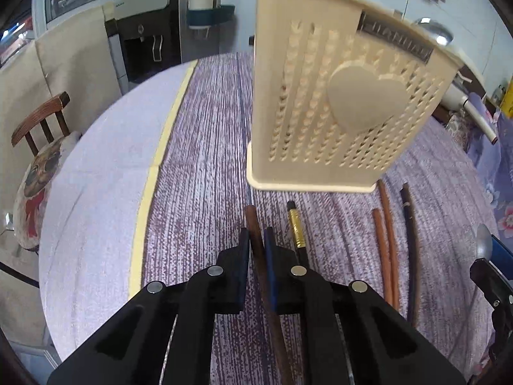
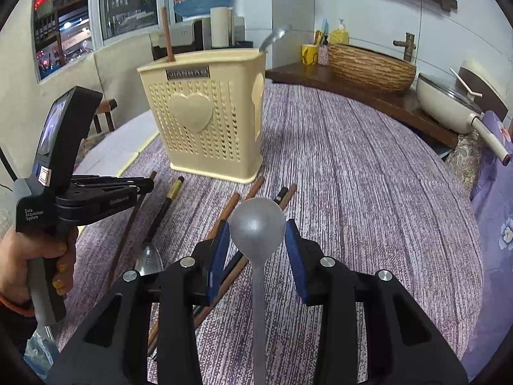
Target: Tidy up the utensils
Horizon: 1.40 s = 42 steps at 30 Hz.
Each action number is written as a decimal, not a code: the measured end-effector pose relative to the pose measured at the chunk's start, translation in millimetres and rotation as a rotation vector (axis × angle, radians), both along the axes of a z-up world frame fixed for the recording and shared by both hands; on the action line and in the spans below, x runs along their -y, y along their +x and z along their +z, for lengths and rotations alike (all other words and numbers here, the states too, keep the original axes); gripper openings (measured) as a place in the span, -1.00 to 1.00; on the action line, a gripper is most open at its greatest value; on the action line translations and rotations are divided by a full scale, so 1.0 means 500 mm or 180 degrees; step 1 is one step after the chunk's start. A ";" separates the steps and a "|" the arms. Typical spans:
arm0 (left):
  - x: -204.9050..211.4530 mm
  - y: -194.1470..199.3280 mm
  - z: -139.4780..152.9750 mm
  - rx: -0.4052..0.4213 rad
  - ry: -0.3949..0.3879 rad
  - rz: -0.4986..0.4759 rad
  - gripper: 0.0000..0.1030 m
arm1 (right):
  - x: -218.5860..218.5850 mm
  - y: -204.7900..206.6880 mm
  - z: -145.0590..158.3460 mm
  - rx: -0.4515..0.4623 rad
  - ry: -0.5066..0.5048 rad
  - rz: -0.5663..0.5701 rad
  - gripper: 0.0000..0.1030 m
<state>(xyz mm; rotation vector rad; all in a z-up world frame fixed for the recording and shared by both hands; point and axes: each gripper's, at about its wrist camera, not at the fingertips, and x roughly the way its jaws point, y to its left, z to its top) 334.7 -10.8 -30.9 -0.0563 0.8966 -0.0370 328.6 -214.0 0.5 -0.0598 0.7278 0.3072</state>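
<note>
A cream perforated utensil holder (image 1: 340, 109) with a heart on its side stands on the purple cloth; it also shows in the right wrist view (image 2: 208, 122), with a brown chopstick (image 2: 167, 35) and a metal spoon (image 2: 272, 39) standing in it. My left gripper (image 1: 256, 240) is shut on a dark brown chopstick (image 1: 253, 224) just in front of the holder. My right gripper (image 2: 258, 234) is open, its pads either side of a grey spoon (image 2: 258, 221) lying on the cloth. Several chopsticks (image 1: 388, 234) lie loose between the grippers.
A black and gold chopstick (image 1: 296, 227) lies right of my left gripper. A second spoon (image 2: 149, 258) lies on the cloth at the left. A wooden chair (image 1: 41, 125) stands left of the table. A woven basket (image 2: 372, 67) and a white pan (image 2: 449, 102) sit at the far right.
</note>
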 end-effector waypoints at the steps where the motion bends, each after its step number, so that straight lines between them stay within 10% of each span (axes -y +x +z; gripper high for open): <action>1: -0.002 -0.006 0.013 0.0064 -0.0022 -0.0011 -0.80 | 0.003 -0.003 0.006 0.0030 0.0015 0.0009 -0.29; 15: -0.014 -0.116 0.197 0.0892 -0.0266 -0.0164 -0.83 | 0.061 -0.061 0.110 0.0338 0.0341 0.0002 -0.29; 17: -0.016 -0.131 0.216 0.0979 -0.0277 -0.0187 -0.83 | 0.063 -0.065 0.114 0.0343 0.0325 -0.0001 -0.78; 26: -0.016 -0.147 0.234 0.1110 -0.0201 -0.0177 -0.83 | 0.062 -0.050 0.091 0.0261 0.0270 -0.0038 -0.80; 31: -0.030 -0.153 0.241 0.1110 -0.0284 -0.0168 -0.83 | 0.052 -0.023 0.059 0.0138 0.0242 -0.0005 -0.20; 42: -0.050 -0.169 0.255 0.1221 -0.0279 -0.0137 -0.83 | -0.115 -0.032 -0.029 -0.0174 -0.0104 0.0724 -0.20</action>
